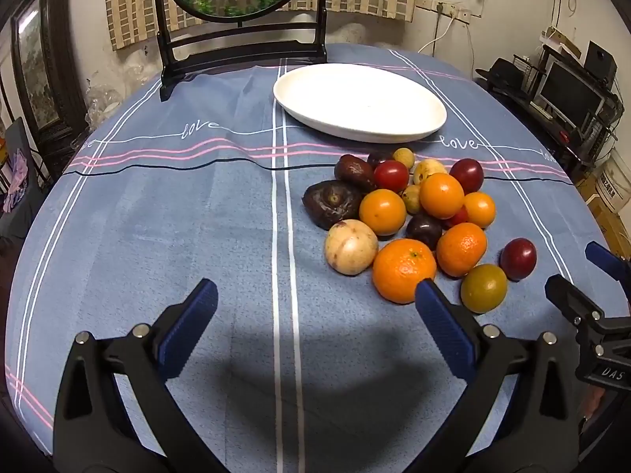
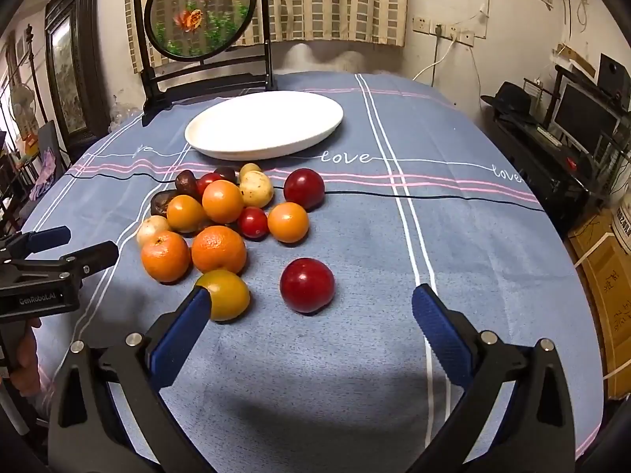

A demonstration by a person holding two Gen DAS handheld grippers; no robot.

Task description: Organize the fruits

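Note:
A pile of fruit lies on the blue tablecloth: oranges (image 1: 404, 270) (image 2: 219, 249), red plums, pale round fruits and dark wrinkled ones (image 1: 333, 203). A white plate (image 1: 361, 100) (image 2: 264, 124) stands empty behind the pile. My left gripper (image 1: 315, 293) is open and empty, its right finger just in front of the nearest orange. My right gripper (image 2: 309, 297) is open and empty, with a red plum (image 2: 307, 284) (image 1: 518, 258) between its fingers' line and a yellow-green fruit (image 2: 226, 295) (image 1: 483, 287) touching its left finger.
A dark-framed round goldfish screen (image 1: 236, 8) (image 2: 201, 19) stands at the table's far left edge. Shelves with a monitor (image 2: 583, 122) and cardboard boxes (image 2: 603, 287) stand to the right of the table. Each gripper shows at the edge of the other's view.

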